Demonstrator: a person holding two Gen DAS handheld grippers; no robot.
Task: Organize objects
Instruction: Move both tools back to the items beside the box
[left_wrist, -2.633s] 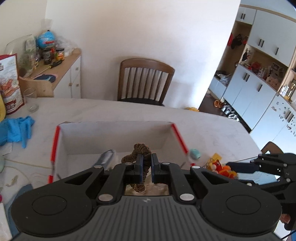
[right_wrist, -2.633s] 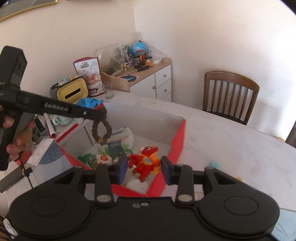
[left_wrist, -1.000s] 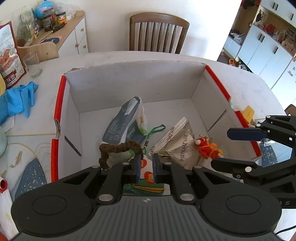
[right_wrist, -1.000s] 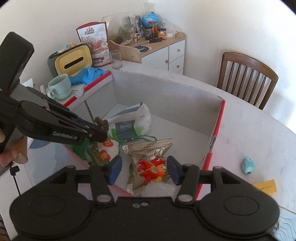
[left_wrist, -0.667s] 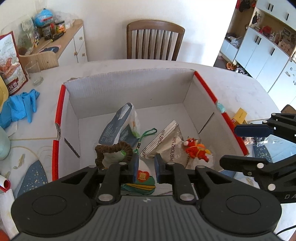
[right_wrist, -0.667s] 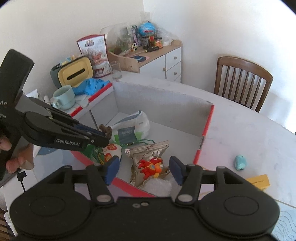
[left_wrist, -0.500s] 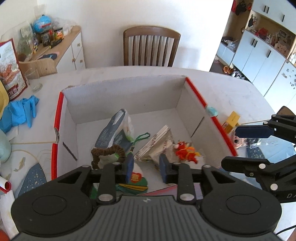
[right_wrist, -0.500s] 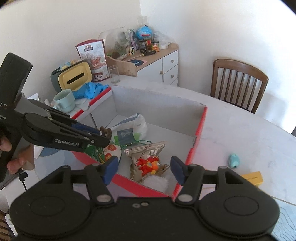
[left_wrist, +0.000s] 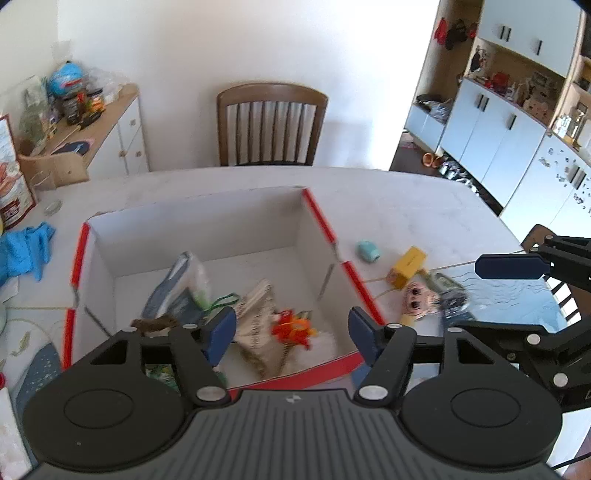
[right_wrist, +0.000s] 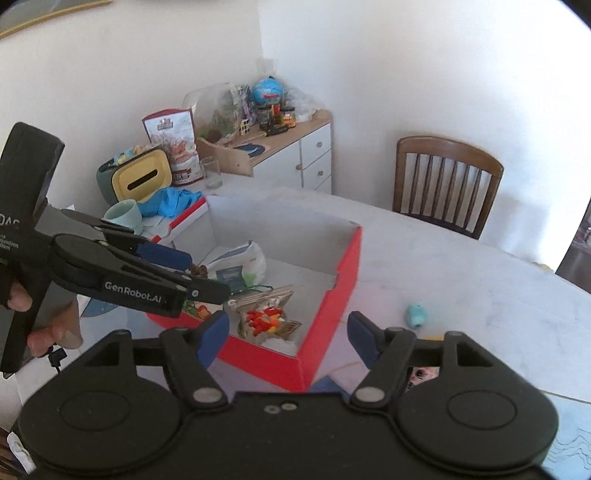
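Note:
A white cardboard box with red edges (left_wrist: 321, 225) (right_wrist: 343, 273) stands on the table. Inside lie a brown braided ring (left_wrist: 153, 325) (right_wrist: 201, 270), a white-and-blue bag (left_wrist: 181, 284), a silver snack packet (left_wrist: 258, 317) and a red-orange plush toy (left_wrist: 291, 326) (right_wrist: 264, 317). My left gripper (left_wrist: 291, 332) (right_wrist: 188, 273) is open and empty above the box's near left part. My right gripper (right_wrist: 288, 332) (left_wrist: 491, 291) is open and empty, near the box's right corner.
On the table right of the box lie a teal toy (left_wrist: 367, 251) (right_wrist: 415, 315), a yellow block (left_wrist: 406, 266) and a doll face (left_wrist: 419, 299). A blue cloth (left_wrist: 26, 251), mug (right_wrist: 123, 212) and yellow box (right_wrist: 142, 179) sit to the left. A chair (left_wrist: 271, 125) stands behind.
My left gripper lowered the brown ring into the box, opened and let it go, then drew back. My right gripper stayed open and pulled back from the box.

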